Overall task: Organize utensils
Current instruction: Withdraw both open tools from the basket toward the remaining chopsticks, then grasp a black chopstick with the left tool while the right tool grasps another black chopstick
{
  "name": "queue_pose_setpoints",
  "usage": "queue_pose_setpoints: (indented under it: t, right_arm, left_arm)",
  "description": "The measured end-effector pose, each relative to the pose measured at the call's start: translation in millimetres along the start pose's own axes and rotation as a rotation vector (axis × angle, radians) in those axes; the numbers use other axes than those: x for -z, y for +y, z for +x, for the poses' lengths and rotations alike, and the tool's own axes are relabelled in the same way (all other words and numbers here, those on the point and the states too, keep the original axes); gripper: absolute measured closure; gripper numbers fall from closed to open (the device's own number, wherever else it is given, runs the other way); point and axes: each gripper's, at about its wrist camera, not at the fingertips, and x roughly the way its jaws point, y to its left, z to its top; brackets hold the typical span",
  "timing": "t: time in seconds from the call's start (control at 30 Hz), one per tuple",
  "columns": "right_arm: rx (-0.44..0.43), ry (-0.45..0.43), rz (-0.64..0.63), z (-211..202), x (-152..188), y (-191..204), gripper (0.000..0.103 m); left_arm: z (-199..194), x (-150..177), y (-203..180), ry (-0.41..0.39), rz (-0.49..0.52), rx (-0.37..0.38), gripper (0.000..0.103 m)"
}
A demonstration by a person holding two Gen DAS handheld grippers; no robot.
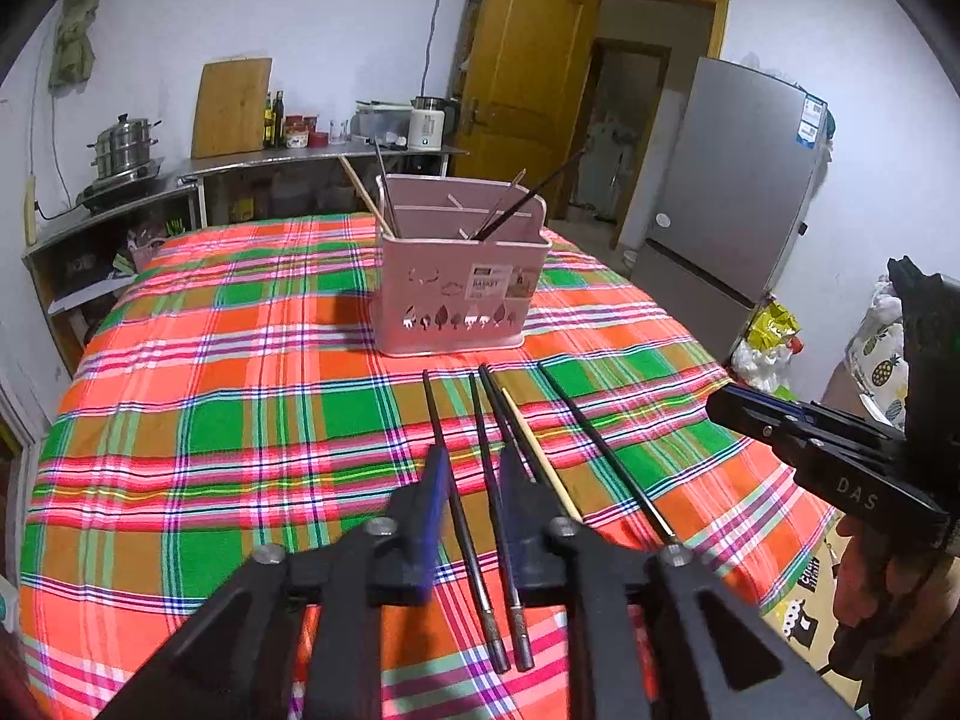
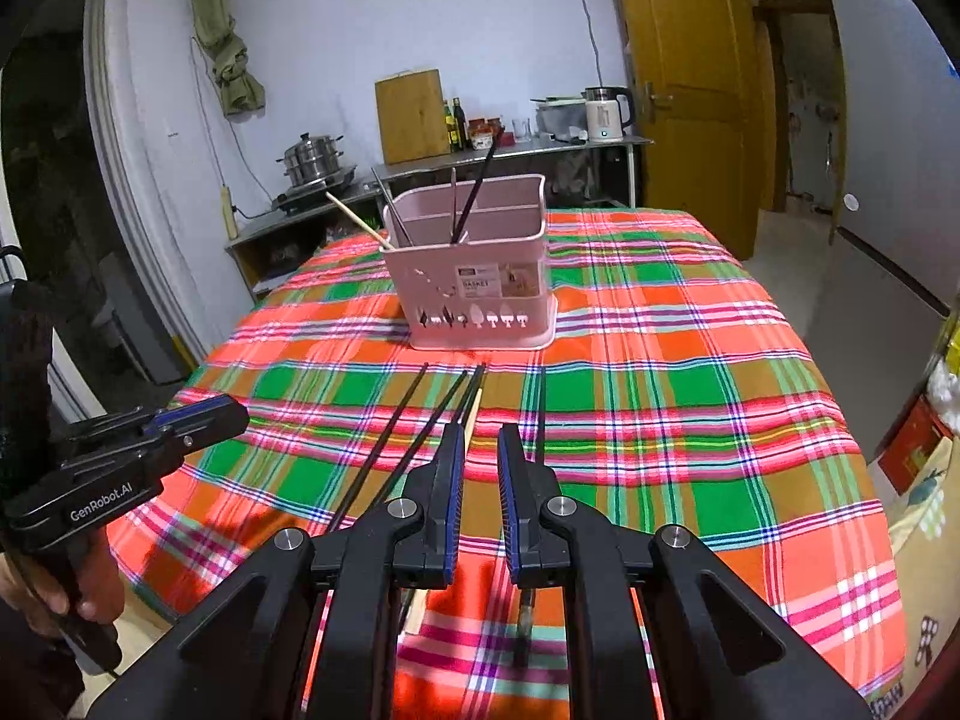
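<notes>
Beyond left tool (image 1: 471, 480), fridge (image 1: 732, 192).

- Pale lilac-white plaster walls (image 1: 336, 12)
- Open honey-yellow wooden door (image 1: 528, 60)
- Tall silver-grey refrigerator (image 1: 738, 192) beside the doorway
- Stainless-steel counter (image 2: 516, 153) with white electric kettle (image 2: 606, 114), stacked steel steamer pot (image 1: 125, 144), leaning wooden cutting board (image 1: 231, 108)

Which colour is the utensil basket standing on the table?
The basket is pale pink with small cut-out shapes; the right wrist view shows it best.
</notes>
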Motion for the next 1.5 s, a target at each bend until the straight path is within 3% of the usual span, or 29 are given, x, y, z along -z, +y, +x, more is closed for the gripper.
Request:
queue_pose_setpoints:
  t: [0.83,1.03,1.27,1.33,1.4,1.5]
  right_arm:
    - [0.022,0.208,0.025,124,-17,-36,0.092]
    - [0.028,0.249,0.033,152,-20,-40,0.092]
    - [0.038,0.262,0.024,166,-23,-38,0.092]
    - [0.045,0.263,0.015,168,-24,-36,0.092]
    - [0.052,0.266,0.006,170,-26,-36,0.096]
    - [0.044,0.273,0.017,170,-28,-37,0.097]
  left_arm:
    - [145,-32,33,0.216,-0.055,-0.029,0.078]
    - [168,-34,33,0.251,-0.055,-0.027,0.078]
    - [177,-37,26,0.236,-0.025,-0.065,0.078]
    - [179,-37,21,0.235,-0.002,-0.087,0.08]
    - [182,-39,17,0.241,0.016,-0.11,0.096]
    - [183,-42,19,0.258,-0.018,-0.084,0.097]
